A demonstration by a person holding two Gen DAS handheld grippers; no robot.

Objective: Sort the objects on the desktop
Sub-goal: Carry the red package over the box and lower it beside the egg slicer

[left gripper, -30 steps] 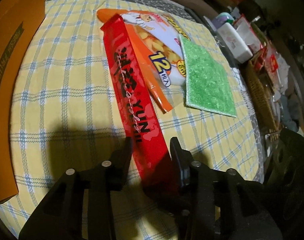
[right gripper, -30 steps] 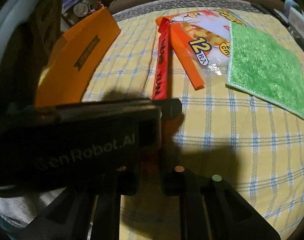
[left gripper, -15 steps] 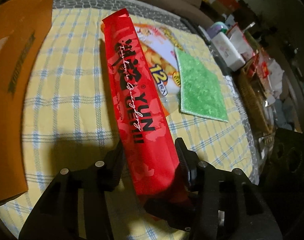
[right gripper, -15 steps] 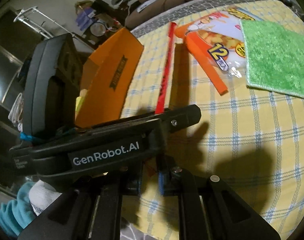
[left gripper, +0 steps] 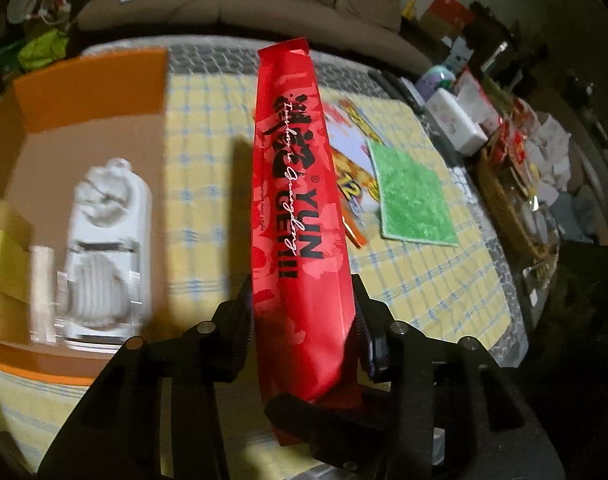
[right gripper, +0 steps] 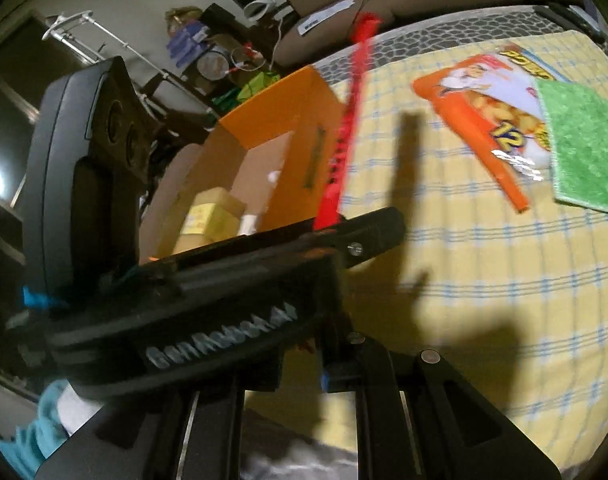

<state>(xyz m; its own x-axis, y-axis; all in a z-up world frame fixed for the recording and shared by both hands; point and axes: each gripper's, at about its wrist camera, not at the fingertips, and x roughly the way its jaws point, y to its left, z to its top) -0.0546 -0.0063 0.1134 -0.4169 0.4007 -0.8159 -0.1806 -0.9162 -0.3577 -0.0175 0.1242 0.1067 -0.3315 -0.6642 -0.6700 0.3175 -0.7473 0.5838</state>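
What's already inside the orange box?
Inside the orange box: a white slicer-like gadget, a pale stick-shaped item beside it, and a yellow carton. All are blurred. The left gripper's body hides the box's near corner in the right wrist view.

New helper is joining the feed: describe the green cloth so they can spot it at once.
Start at the yellow checked tablecloth. Beyond the long red packet held in the left gripper lies an orange snack bag, and the green cloth overlaps that bag's edge. It is the only fuzzy, flat, bright green square there.
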